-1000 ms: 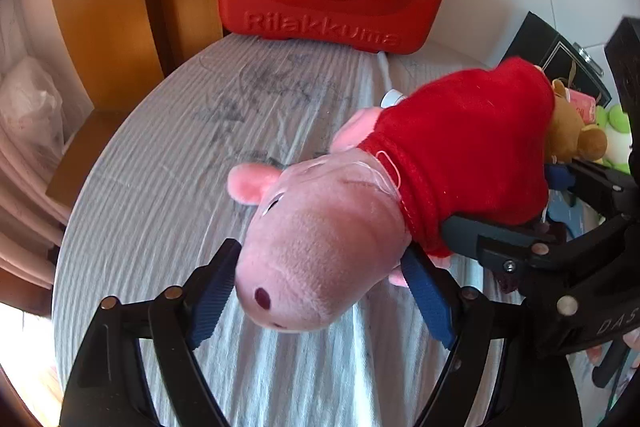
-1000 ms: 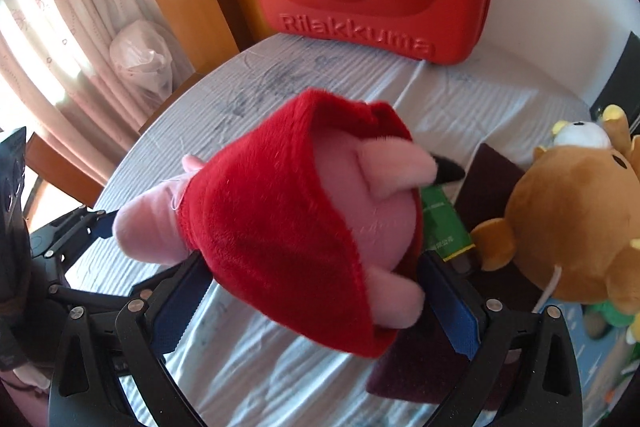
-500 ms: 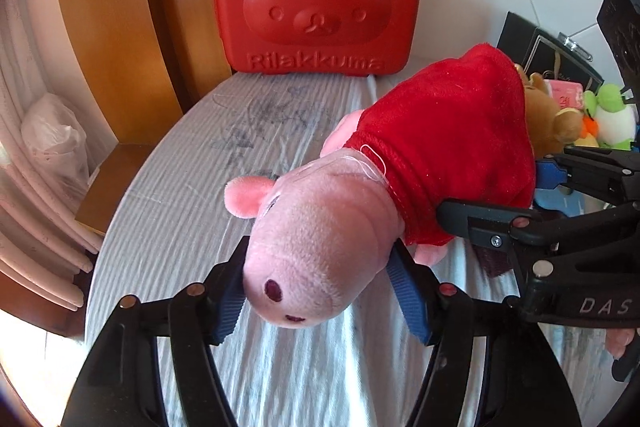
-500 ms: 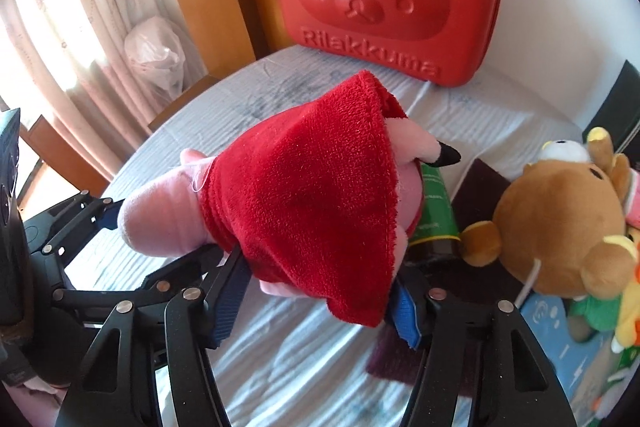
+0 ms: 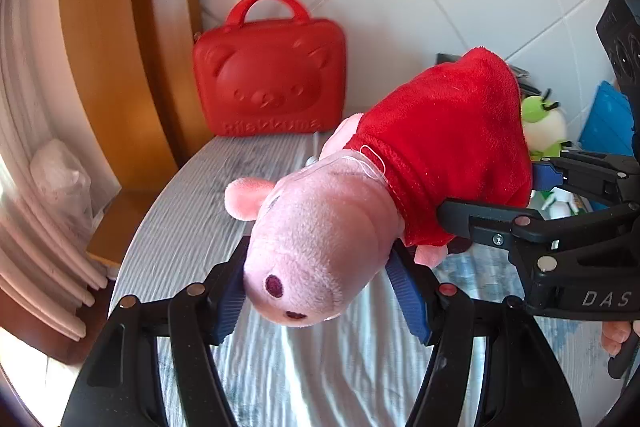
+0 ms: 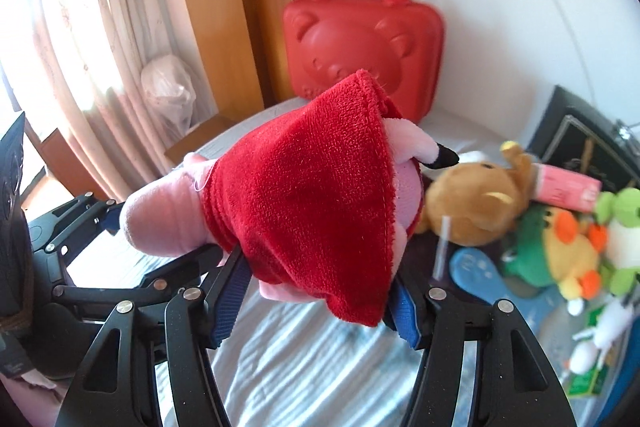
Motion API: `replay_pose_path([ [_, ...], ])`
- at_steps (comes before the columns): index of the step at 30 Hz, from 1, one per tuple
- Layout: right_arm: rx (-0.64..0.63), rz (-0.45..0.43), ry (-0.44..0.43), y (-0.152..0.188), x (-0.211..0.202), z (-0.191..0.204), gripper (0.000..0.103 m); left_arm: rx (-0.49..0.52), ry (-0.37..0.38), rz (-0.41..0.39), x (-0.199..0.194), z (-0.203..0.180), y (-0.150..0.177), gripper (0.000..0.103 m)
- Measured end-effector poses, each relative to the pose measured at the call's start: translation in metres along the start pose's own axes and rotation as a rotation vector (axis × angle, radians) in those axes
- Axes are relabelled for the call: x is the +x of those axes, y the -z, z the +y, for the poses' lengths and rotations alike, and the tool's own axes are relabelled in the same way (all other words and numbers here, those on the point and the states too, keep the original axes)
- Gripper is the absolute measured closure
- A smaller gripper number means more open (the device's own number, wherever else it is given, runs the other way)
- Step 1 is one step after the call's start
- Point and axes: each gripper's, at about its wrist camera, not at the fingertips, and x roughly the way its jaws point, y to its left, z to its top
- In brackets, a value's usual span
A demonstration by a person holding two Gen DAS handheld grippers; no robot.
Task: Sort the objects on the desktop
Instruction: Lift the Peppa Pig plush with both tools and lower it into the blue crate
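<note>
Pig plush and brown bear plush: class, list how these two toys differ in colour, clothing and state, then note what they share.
The pig plush is pink; the brown bear plush is tan-brown. The pig wears a red dress; no clothing shows on the bear. The pig is held above the table, clamped by the left gripper at its head and the right gripper at its body; the bear lies ungripped among other toys. Both are soft stuffed animals.

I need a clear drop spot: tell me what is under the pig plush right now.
The pig plush hangs above the striped tablecloth, held by the left gripper at its head and the right gripper at its dress. The cloth directly beneath it is hidden.
</note>
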Motion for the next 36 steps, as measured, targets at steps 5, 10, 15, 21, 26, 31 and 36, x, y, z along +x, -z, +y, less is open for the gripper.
replay_pose_path([
  [5, 0.053, -0.067, 0.04, 0.021, -0.056, -0.017, 0.041, 0.057, 0.04, -0.056, -0.035, -0.041, -0.005, 0.038],
  [10, 0.076, -0.128, 0.094, 0.046, -0.112, -0.033, 0.041, 0.1, 0.081, -0.111, -0.07, -0.089, -0.003, 0.038],
  [15, 0.108, -0.187, 0.144, 0.073, -0.169, -0.056, 0.041, 0.151, 0.129, -0.167, -0.105, -0.146, -0.005, 0.038],
  [21, 0.138, -0.247, 0.214, 0.105, -0.235, -0.092, 0.042, 0.2, 0.196, -0.23, -0.139, -0.216, -0.011, 0.038],
  [26, 0.169, -0.303, 0.28, 0.128, -0.286, -0.125, 0.042, 0.231, 0.256, -0.276, -0.165, -0.274, -0.018, 0.038],
  [31, 0.219, -0.367, 0.37, 0.156, -0.344, -0.155, 0.042, 0.289, 0.327, -0.333, -0.198, -0.342, -0.027, 0.038],
  [36, 0.276, -0.435, 0.467, 0.188, -0.404, -0.188, 0.042, 0.366, 0.419, -0.394, -0.233, -0.418, -0.032, 0.038],
])
